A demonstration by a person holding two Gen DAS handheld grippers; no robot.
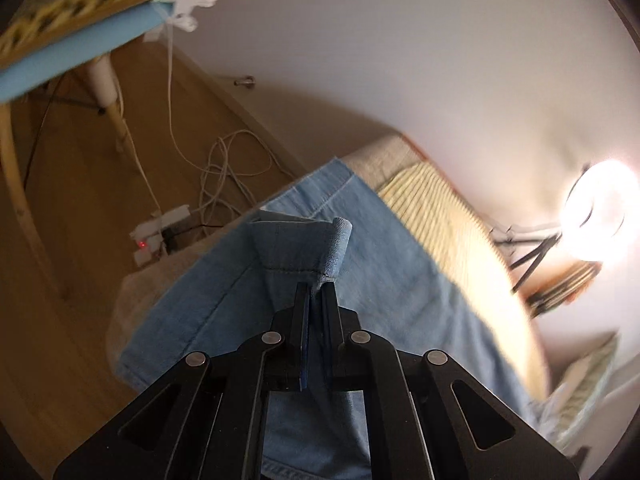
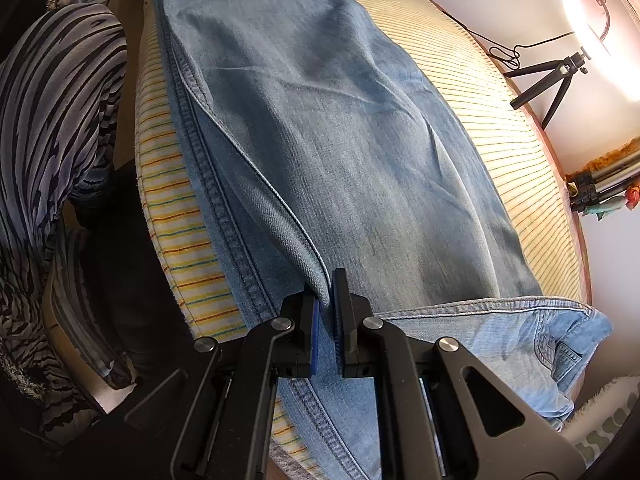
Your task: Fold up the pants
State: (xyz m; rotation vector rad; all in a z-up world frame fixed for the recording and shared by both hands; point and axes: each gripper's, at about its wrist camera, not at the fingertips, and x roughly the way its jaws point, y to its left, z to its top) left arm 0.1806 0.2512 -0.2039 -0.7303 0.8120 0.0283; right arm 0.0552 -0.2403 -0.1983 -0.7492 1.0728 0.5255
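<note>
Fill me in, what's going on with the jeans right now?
A person is folding blue jeans on a striped cloth, with a handheld gripper in each hand. The left gripper is shut on a raised hem-like edge of the denim, lifting it off the surface. The right gripper is pinched on a fold along the seam side, near the waistband end. The rest of the jeans lies flat on the cloth. A ring light stands beyond.

The pants [image 2: 340,128] lie lengthwise on the table [image 2: 520,152], with a ring lamp [image 2: 600,28] standing behind its far right edge.
</note>
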